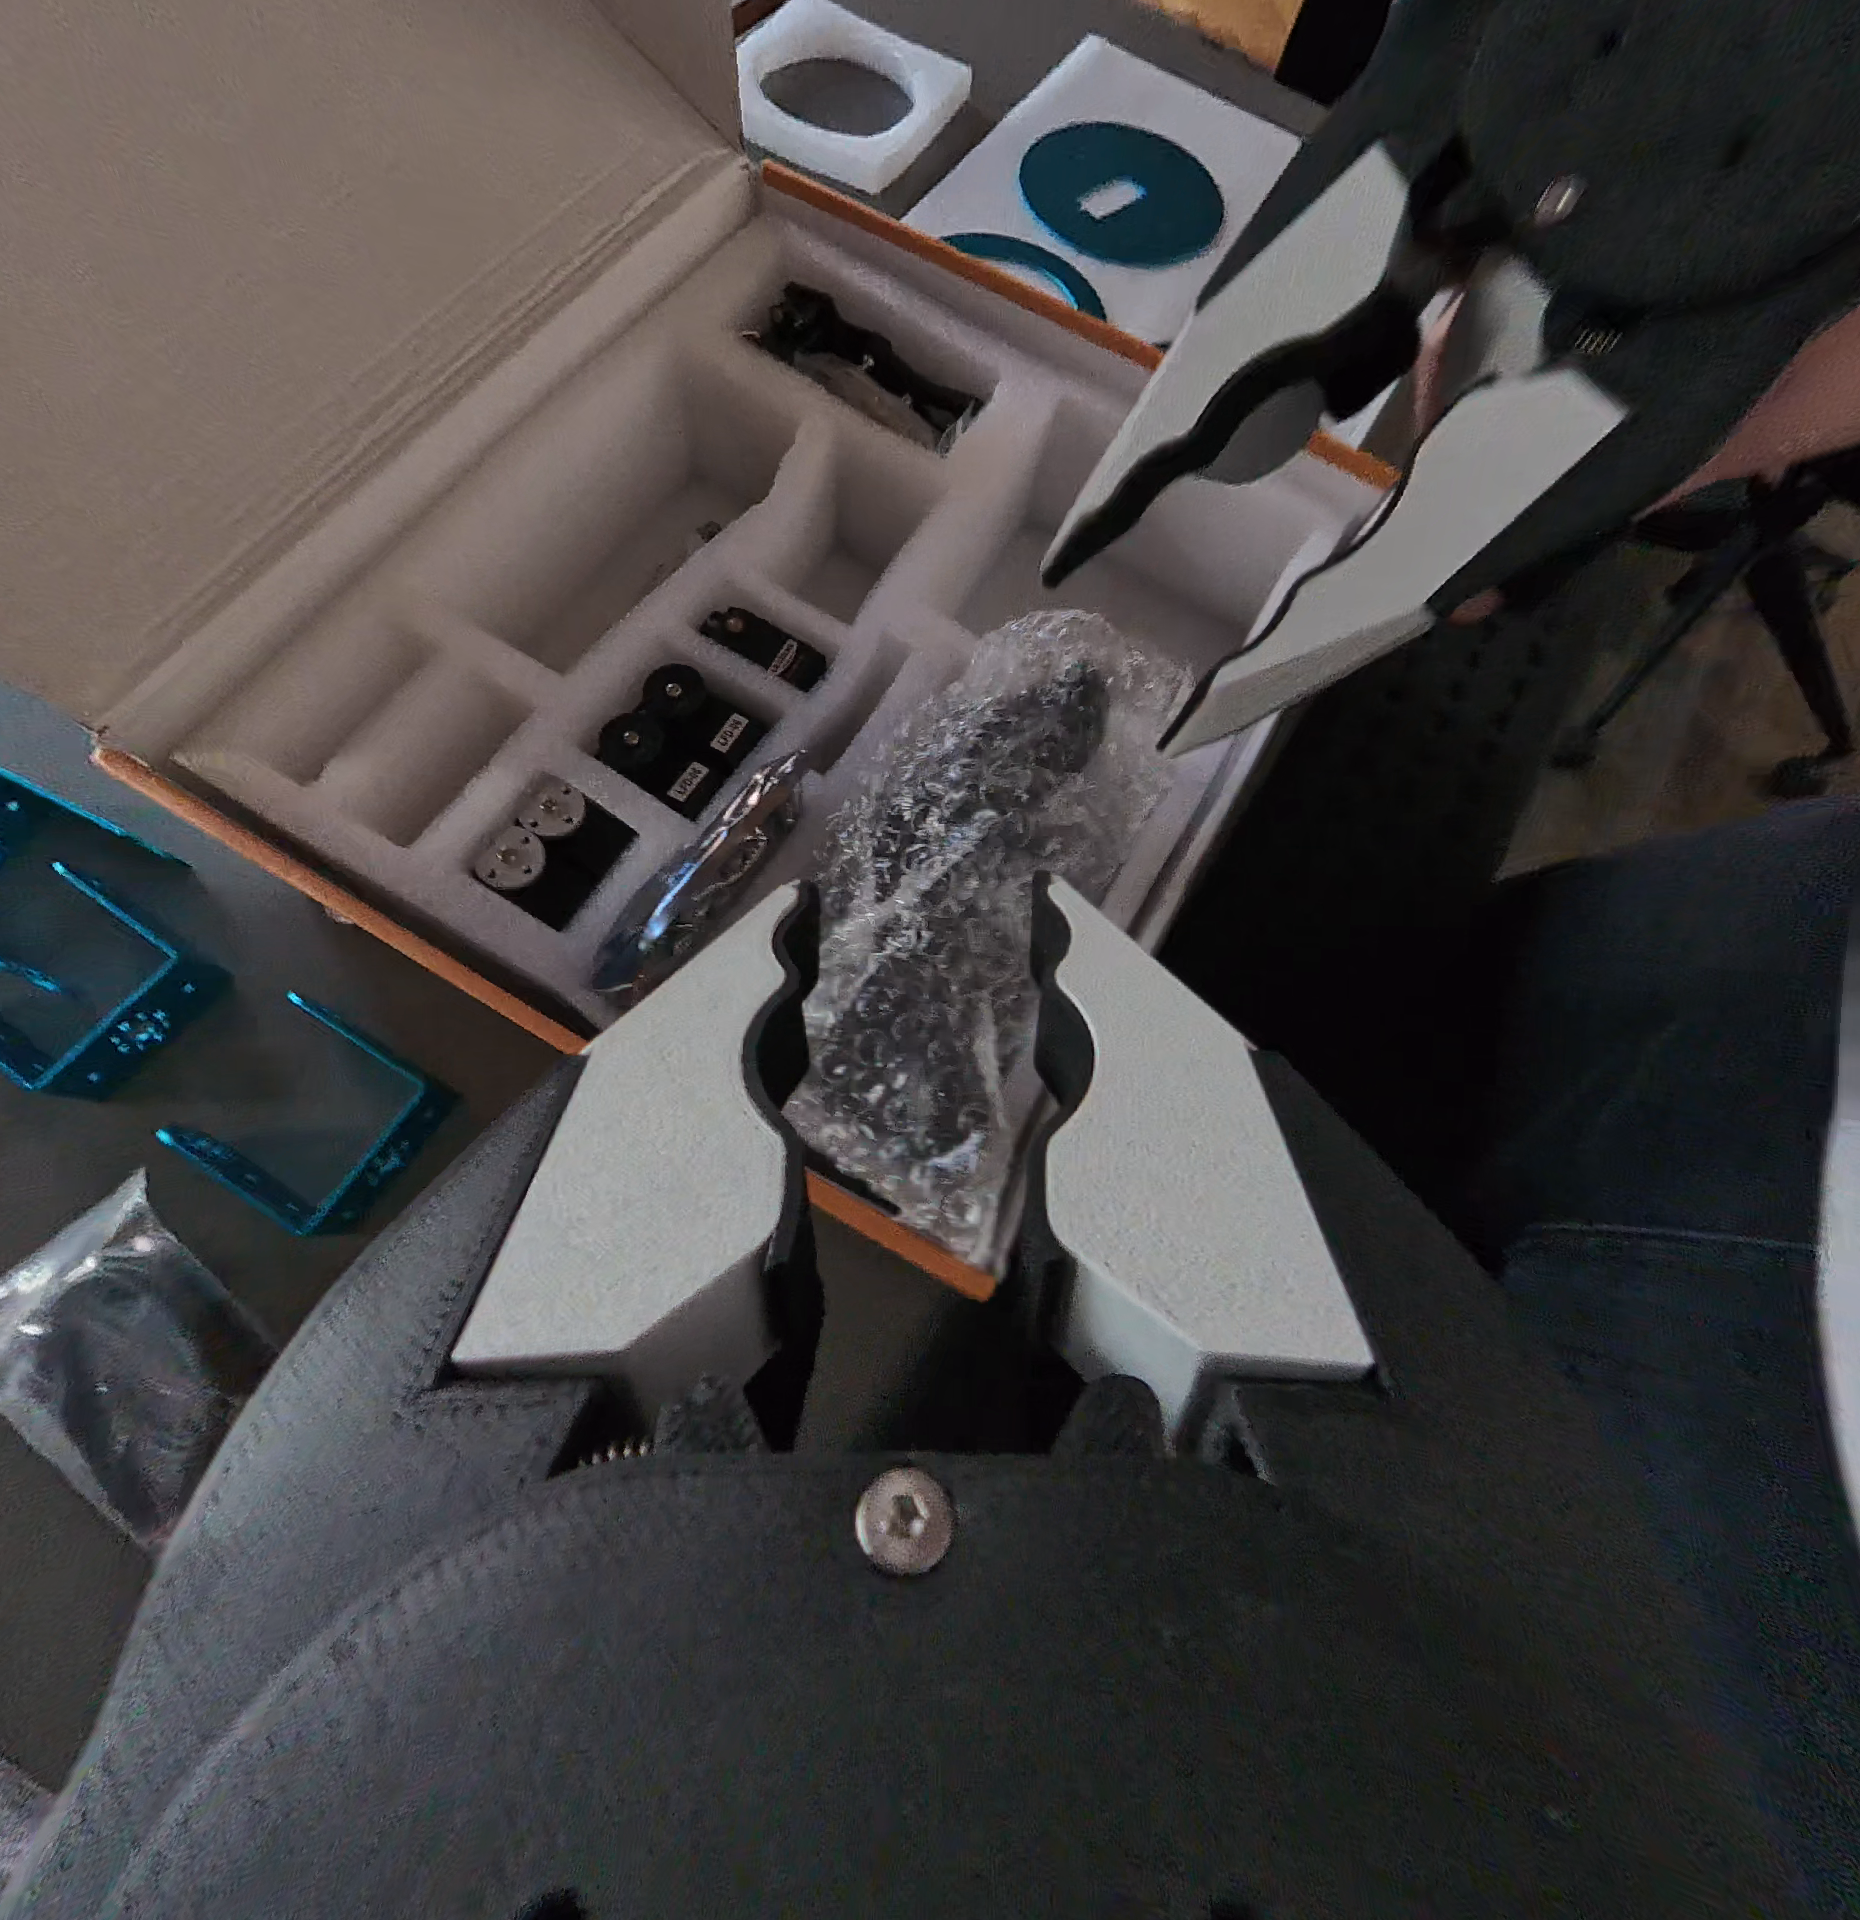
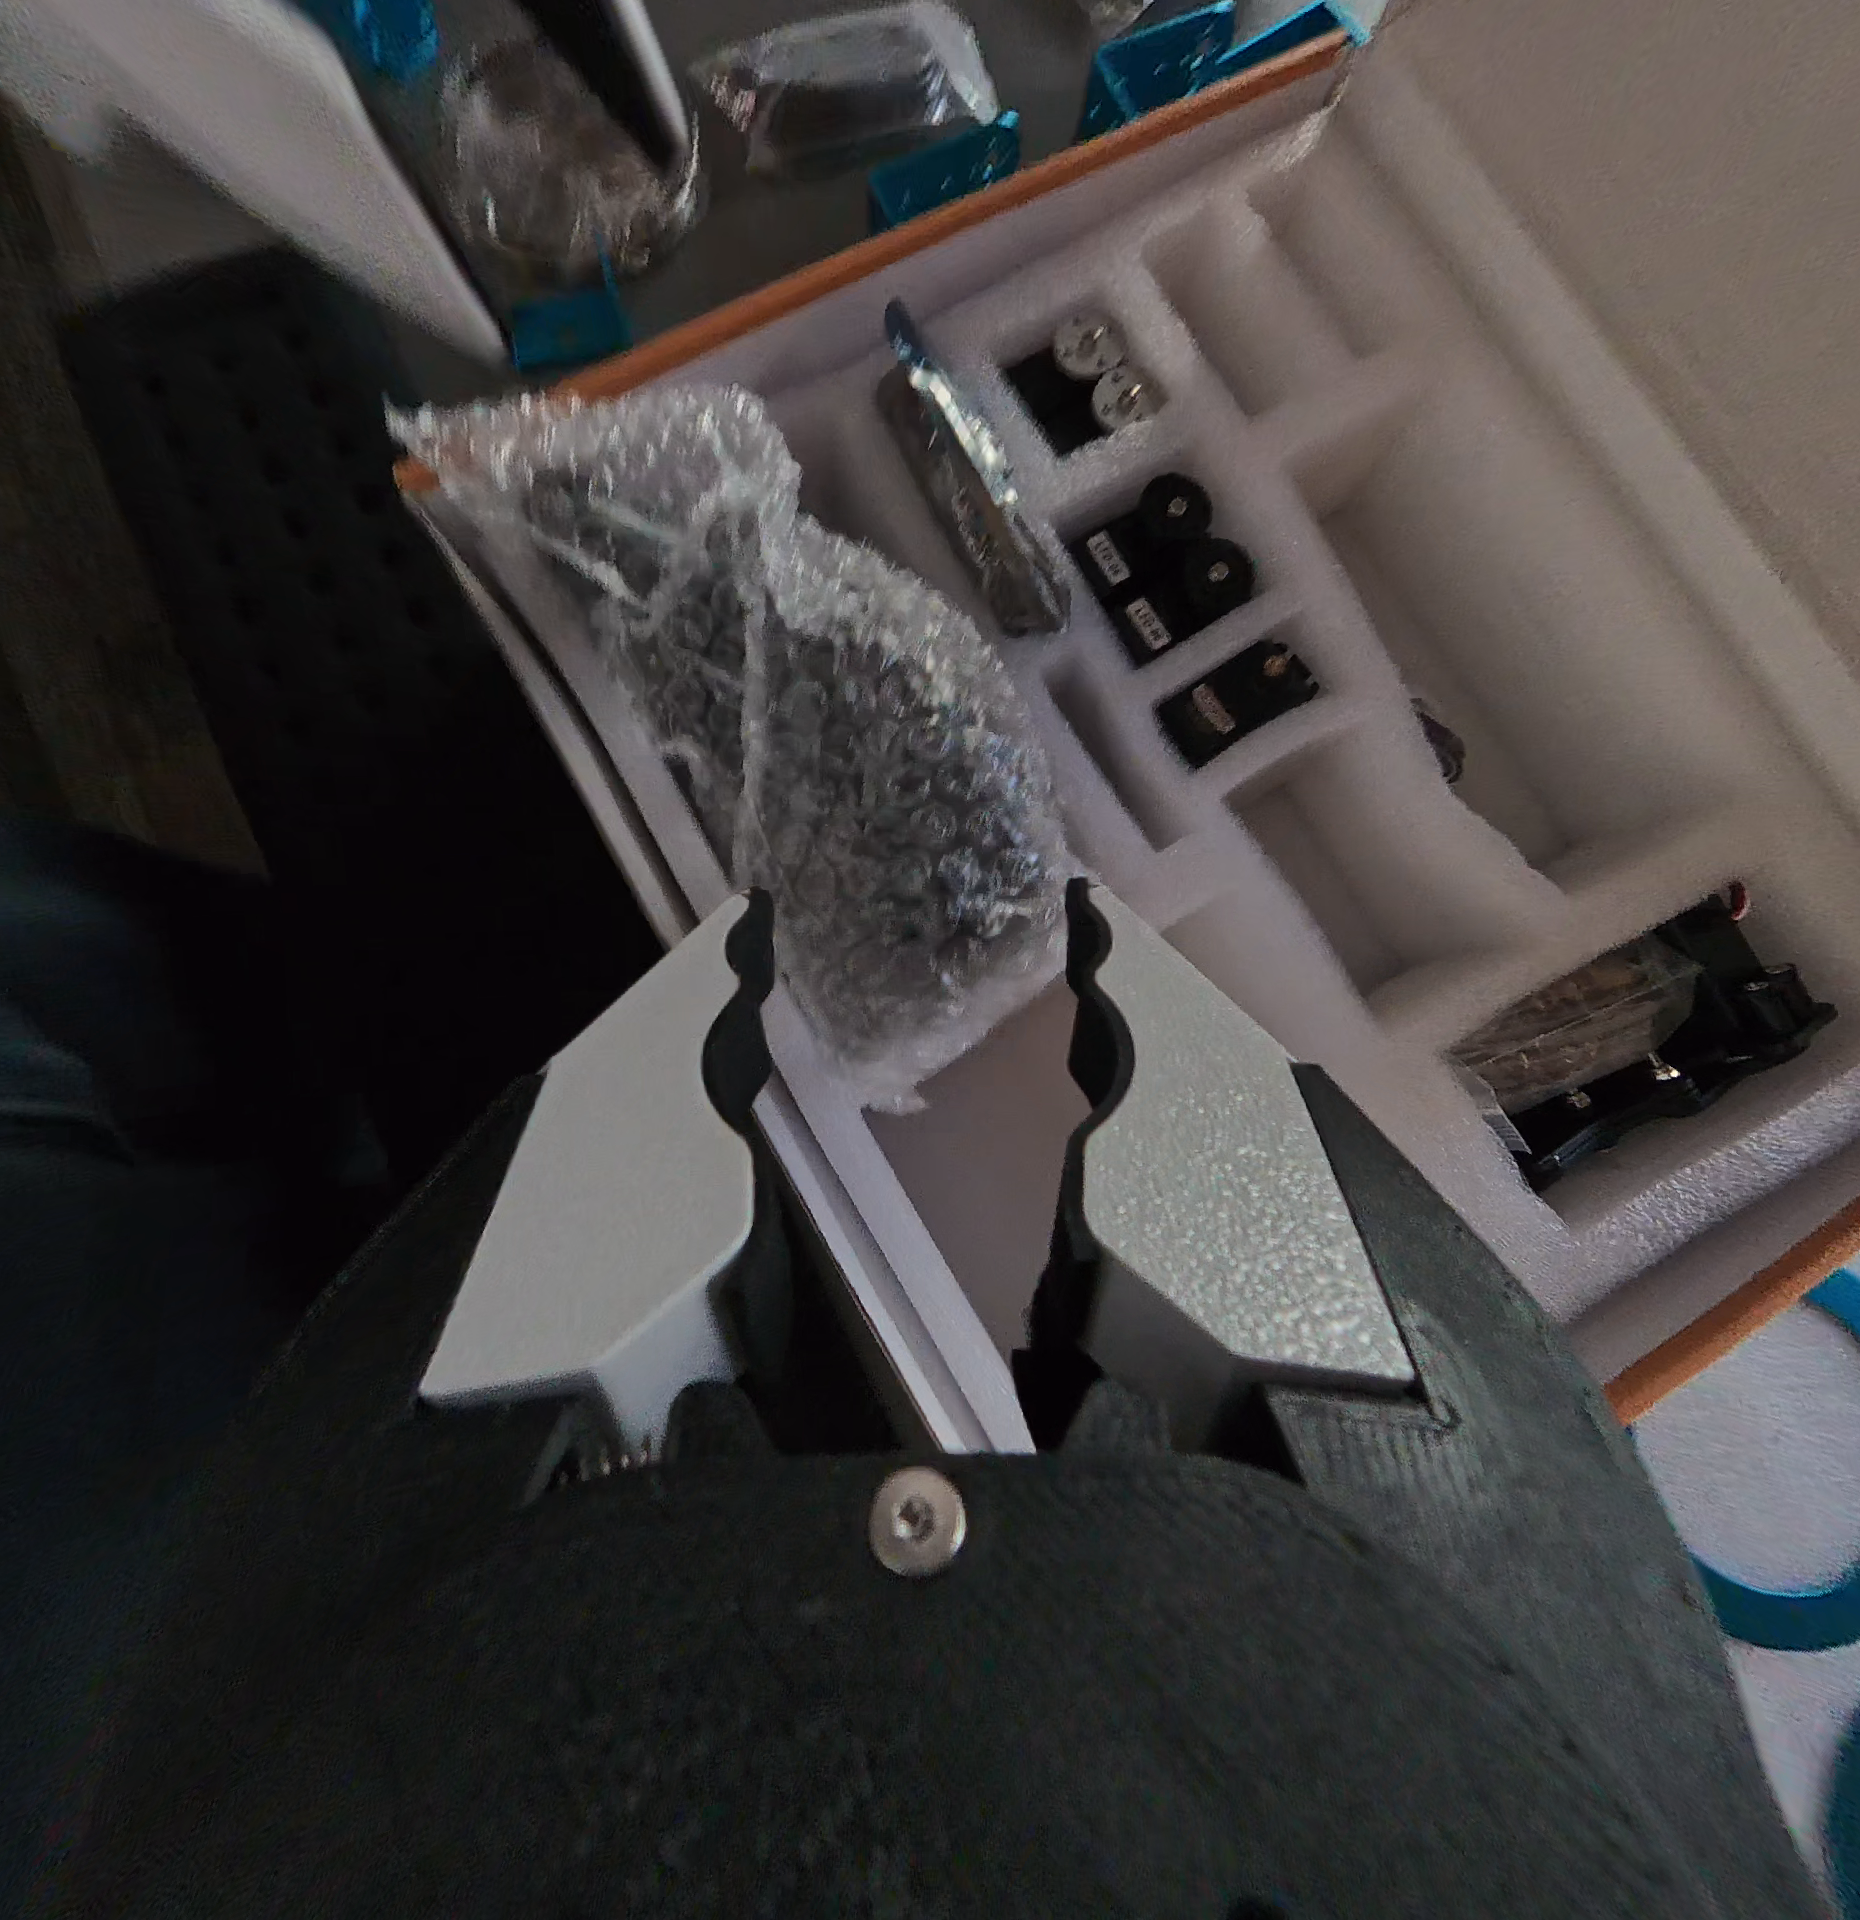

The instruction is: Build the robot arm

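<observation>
Bubble-wrap bundle (image 1: 936, 935) (dark item inside) lies at foam-lined box (image 1: 552, 561) edge | left gripper (image 1: 915, 904) spread around its near end, contact unclear | right gripper (image 1: 1108, 649) spread, just beside far end | black servos (image 1: 687, 727) in compartments | blue brackets (image 1: 95, 935) beside box

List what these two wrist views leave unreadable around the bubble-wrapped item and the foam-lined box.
- Bubble-wrapped item: the wrap hides the dark contents in both views.
- Left gripper: its fingers flank the wrap; contact cannot be judged.
- Right gripper: open; its view is motion-blurred.
- Foam-lined box: the deep compartments are in shadow.
- Blue brackets: cut by the left view's edge.
- Clear bag: contents blurred.
</observation>
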Tool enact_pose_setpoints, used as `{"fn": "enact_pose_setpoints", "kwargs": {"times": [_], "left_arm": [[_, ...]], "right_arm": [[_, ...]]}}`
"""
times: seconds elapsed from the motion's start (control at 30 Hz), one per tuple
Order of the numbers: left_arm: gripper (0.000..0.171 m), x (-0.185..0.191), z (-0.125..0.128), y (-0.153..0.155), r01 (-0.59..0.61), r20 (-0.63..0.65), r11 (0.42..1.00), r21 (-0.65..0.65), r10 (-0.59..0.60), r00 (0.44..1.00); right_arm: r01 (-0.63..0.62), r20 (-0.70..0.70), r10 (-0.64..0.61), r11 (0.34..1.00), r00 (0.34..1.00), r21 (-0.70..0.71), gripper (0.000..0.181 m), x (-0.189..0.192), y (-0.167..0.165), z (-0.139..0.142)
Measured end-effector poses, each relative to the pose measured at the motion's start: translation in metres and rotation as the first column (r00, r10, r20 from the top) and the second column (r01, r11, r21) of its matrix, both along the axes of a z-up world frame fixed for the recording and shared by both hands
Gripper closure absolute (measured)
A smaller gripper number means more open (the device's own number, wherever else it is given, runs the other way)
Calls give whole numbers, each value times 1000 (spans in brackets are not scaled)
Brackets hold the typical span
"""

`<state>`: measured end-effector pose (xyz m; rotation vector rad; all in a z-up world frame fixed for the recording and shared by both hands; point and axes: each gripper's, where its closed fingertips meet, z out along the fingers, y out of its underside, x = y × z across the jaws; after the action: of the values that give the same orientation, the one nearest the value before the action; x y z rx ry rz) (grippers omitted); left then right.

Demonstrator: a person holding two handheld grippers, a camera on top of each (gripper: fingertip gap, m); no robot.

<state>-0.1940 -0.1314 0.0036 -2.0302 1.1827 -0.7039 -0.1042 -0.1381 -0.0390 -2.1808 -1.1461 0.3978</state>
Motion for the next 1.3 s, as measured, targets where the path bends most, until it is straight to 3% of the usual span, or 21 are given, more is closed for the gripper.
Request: {"fn": "enact_pose_setpoints", "kwargs": {"times": [0.1,0.2,0.33,0.6,0.73,0.9,1.0,1.1,1.17,1.3], "left_arm": [[135,-3,-20,24,69,-113,997,27,-65,991],[145,-10,-35,54,106,-204,993,48,-94,974],[156,-8,-43,78,189,-279,971,145,-143,950],[162,-14,-62,78,374,-400,922,98,-308,863],[160,-18,-66,75,404,-418,914,39,-352,837],[164,-18,-65,77,393,-411,919,32,-346,843],[164,-20,-54,80,359,-394,931,59,-309,866],[166,-22,-34,75,309,-335,946,101,-260,906],[167,-25,-21,68,286,-308,950,127,-236,922],[167,-35,-2,54,236,-269,959,155,-189,944]], "right_arm": [[113,-175,-113,994,978,-10,134,-15,25,33],[152,-212,-149,988,966,-3,138,-19,48,46],[110,-131,-107,994,986,22,143,-13,53,34],[-18,-53,18,1000,998,7,162,-42,65,1],[-130,40,130,992,991,-3,162,-58,72,-17],[-159,62,158,987,985,-3,162,-68,75,-17],[-18,42,17,1000,999,22,162,-41,89,-6],[238,-53,-238,971,970,-13,162,27,107,4],[335,-32,-335,942,941,-27,162,78,113,-3],[301,16,-301,948,954,-101,162,117,110,-21]]}}
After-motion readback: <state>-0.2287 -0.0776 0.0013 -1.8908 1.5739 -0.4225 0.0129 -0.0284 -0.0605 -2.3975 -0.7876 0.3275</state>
